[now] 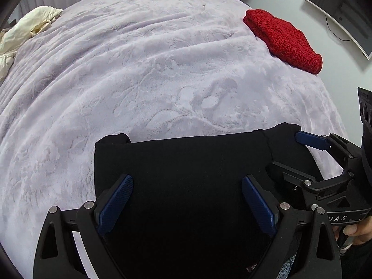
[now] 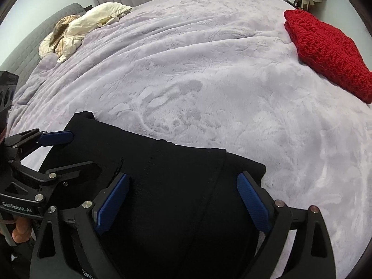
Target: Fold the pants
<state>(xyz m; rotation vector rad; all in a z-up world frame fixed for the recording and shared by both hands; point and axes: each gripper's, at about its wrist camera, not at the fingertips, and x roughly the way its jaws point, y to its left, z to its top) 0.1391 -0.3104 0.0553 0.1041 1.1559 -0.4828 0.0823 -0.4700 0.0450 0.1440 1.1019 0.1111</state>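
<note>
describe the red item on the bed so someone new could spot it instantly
Start from the big bed under a pale lilac plush blanket. Look to its far right edge, well beyond the black pants lying under the two open grippers. There sits a folded red knit, chunky and open-textured; it is the only bright colour there, unlike the cream bedding bunched at the far left.

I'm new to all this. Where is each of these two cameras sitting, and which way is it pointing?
Left wrist view: sits on the left gripper, looking forward along its open blue fingers over the folded black pants; the right gripper and a bit of hand show at right.
Right wrist view: sits on the right gripper, looking forward across the same pants; the left gripper shows at left.
Both share the pants, lilac plush bedspread, folded red knitted garment and cream crumpled cloth.
</note>
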